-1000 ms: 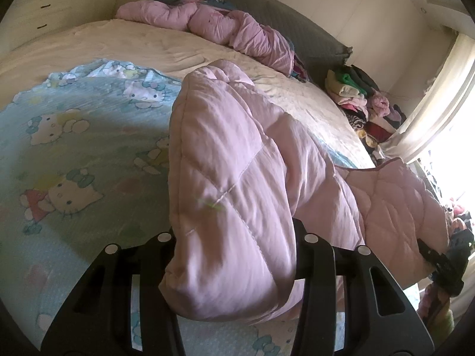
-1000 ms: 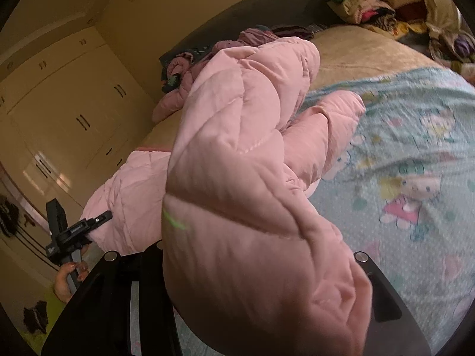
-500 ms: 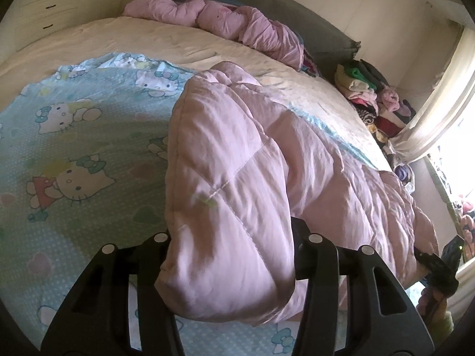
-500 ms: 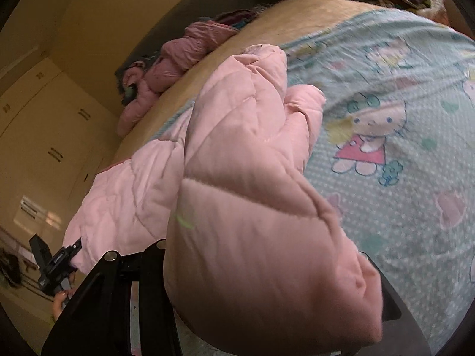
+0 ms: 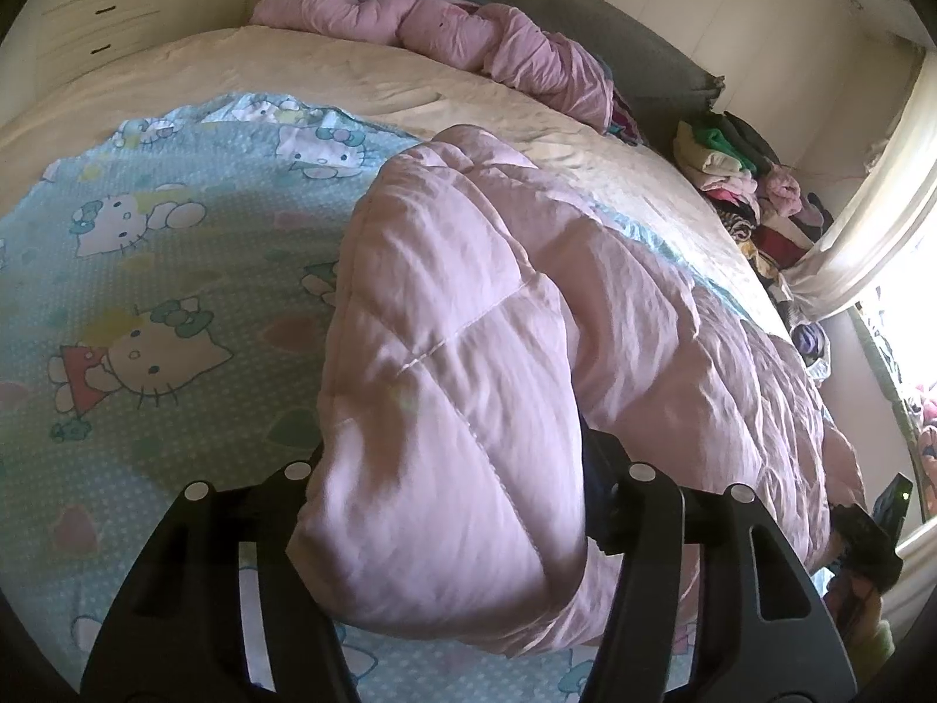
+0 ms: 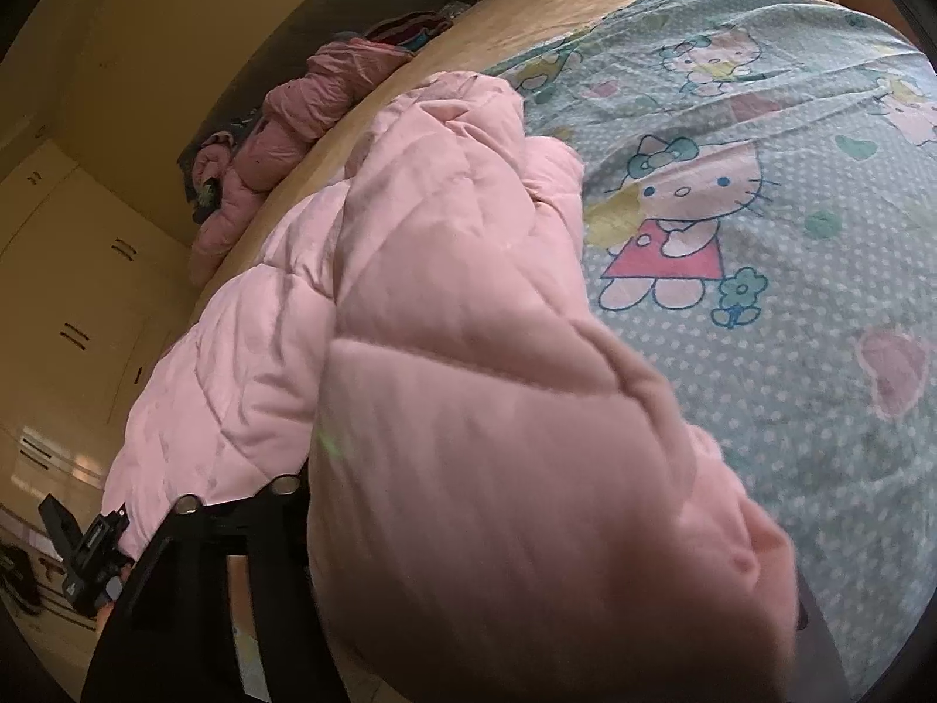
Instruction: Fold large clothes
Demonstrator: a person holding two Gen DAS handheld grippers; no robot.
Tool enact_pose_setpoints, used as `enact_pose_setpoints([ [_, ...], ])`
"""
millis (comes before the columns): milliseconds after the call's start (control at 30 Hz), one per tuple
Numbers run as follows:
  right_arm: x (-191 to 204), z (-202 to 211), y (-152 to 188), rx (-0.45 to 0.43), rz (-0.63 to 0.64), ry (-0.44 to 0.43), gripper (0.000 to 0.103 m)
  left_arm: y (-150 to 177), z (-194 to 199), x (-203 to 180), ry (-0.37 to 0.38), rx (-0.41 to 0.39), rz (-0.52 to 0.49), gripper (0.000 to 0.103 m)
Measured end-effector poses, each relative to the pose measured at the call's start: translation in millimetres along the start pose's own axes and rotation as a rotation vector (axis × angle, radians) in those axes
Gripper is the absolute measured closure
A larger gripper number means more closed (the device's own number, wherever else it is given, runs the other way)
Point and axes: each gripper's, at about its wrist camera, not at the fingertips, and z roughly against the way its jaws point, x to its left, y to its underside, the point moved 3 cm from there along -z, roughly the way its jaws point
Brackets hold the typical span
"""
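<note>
Left tool (image 5: 451, 533): both fingers visible, clamped on a thick fold of the pink quilted jacket (image 5: 468, 363). The padded fabric bulges out between and over the fingers and hides their tips.

Right tool (image 6: 468, 574): only its left finger (image 6: 234, 556) shows; the rest is buried under the jacket (image 6: 468, 410), which fills the lower middle of the view. It appears clamped on that bunched fabric.

Jacket lies on the bed, draped between the two tools. Its body runs across the light blue cartoon-cat sheet (image 5: 146, 293) and reaches the cream bedspread (image 5: 293, 76) beyond. A folded-over part rises in a ridge toward the middle of the bed.

At the head of the bed: a crumpled mauve garment (image 5: 457, 29) against a grey headboard (image 5: 644, 70). Beside the bed, near the curtain (image 5: 867, 222), a pile of mixed clothes (image 5: 749, 187). Cream cupboards (image 6: 70, 293) with dark handles show in the right wrist view.
</note>
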Motion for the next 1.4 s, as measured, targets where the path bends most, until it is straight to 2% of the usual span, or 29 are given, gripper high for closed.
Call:
enact_pose_setpoints([
  [67,0,2,2,-0.005,0.003,0.009,0.028,1,0,1,-0.002,0.002,0.005,0.05],
  [133,-1,6,2,-0.01,0.001,0.036,0.012,1,-1,2,-0.001,0.004,0.008,0.049],
  [167,-2,7,3,-0.015,0.002,0.061,0.011,1,0,2,-0.001,0.005,0.009,0.048],
  [400,-4,19,5,-0.001,0.006,0.069,0.008,3,1,6,0.0,0.008,0.017,0.044],
  [500,-2,29,7,-0.012,0.025,0.092,0.008,3,1,7,-0.006,0.01,0.019,0.038],
  [600,0,38,8,-0.024,0.044,0.128,0.008,3,2,8,-0.023,0.021,0.013,0.027],
  [667,1,45,8,-0.048,0.054,0.147,0.008,3,4,9,-0.04,0.02,0.013,0.013],
  [700,1,50,8,-0.066,0.058,0.156,0.008,2,7,9,-0.056,0.011,0.008,0.009],
  [1000,25,86,10,-0.163,0.187,0.199,0.004,-7,40,11,-0.106,-0.09,0.021,0.009],
  [1167,40,108,13,-0.214,0.246,0.179,0.004,-11,71,6,-0.109,-0.146,0.003,0.009],
  [1400,84,142,32,-0.272,0.398,0.143,0.004,-2,117,-13,-0.114,-0.219,-0.064,0.009],
])
